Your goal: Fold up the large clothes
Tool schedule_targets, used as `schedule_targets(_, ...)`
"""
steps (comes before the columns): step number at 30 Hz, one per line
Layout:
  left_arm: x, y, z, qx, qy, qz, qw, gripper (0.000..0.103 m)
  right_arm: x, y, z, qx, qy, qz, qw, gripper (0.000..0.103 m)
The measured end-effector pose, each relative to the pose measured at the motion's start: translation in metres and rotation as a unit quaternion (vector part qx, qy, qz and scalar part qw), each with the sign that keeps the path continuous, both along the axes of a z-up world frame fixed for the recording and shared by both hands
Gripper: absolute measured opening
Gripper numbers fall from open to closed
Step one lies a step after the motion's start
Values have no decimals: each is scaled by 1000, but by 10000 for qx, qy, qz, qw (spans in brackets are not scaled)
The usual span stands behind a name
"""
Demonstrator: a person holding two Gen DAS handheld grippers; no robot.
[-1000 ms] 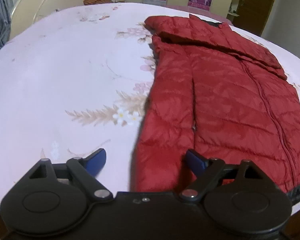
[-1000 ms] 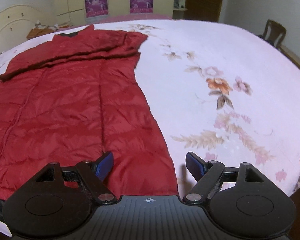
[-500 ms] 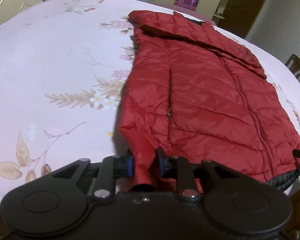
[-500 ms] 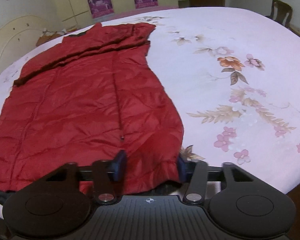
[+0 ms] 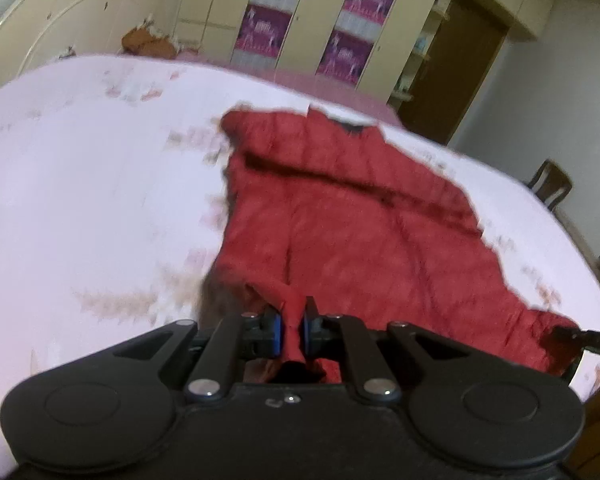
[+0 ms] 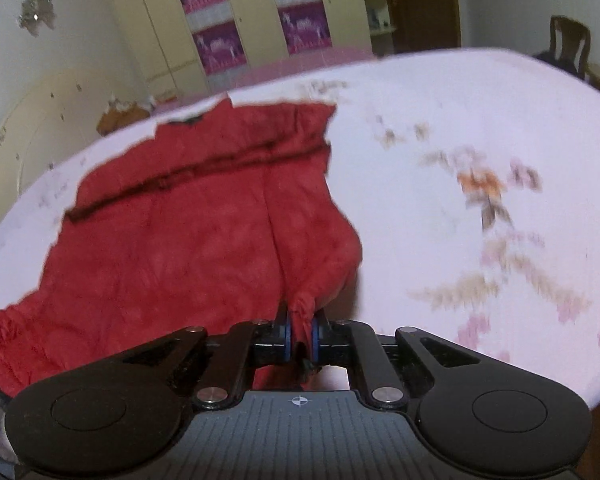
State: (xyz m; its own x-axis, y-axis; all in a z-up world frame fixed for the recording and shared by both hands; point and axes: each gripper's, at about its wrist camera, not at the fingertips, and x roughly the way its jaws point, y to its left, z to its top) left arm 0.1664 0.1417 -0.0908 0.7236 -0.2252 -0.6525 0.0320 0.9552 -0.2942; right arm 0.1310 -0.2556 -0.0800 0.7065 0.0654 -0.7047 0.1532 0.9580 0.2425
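Bed: pale pink floral sheet, carrying the whole garment.
Red quilted jacket: spread flat lengthwise on the bed, collar at the far end, sleeves folded across the chest, hem corners nearest and gathered upward.
Left hand-held gripper: clenched on the left hem corner, red fabric bunched between the blue pads; jaws just closed on it.
Right hand-held gripper: grasping the right hem corner the same way, cloth pinched between the pads; jaws likewise just closed.
Step in hand: judged as the start of the bottom-to-top fold, both hem corners pinched and coming off the sheet.
Next move: probably carrying both corners evenly toward the collar, level with each other, then laying the hem down square.
Wardrobe posters: purple panels on the doors; no writing legible.
Brands, labels: none readable; frames blurred.
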Motion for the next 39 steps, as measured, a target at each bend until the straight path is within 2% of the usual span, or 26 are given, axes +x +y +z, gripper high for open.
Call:
schedule_targets(8, 48, -8, 28, 46, -536, 27, 9985, 9, 56, -7, 34, -92, -593, -34, 9982, 8)
schedule_targets(15, 113, -10, 42, 71, -685, 239, 9973, 9, 128, -19, 41, -9, -832, -62, 9965, 8)
schedule_targets(21, 182, -22, 51, 391, -852, 304, 9951, 9, 204, -37, 40, 132, -965, -240, 9950, 8)
schedule_targets(31, 291, -37, 41, 899, -918, 713, 9891, 9, 328, -51, 24, 27, -888, -235, 9958, 8)
schedule_targets(39, 355, -39, 9, 1330, -473, 988, 9850, 9, 409, -56, -22, -18, -416, -250, 9988, 9)
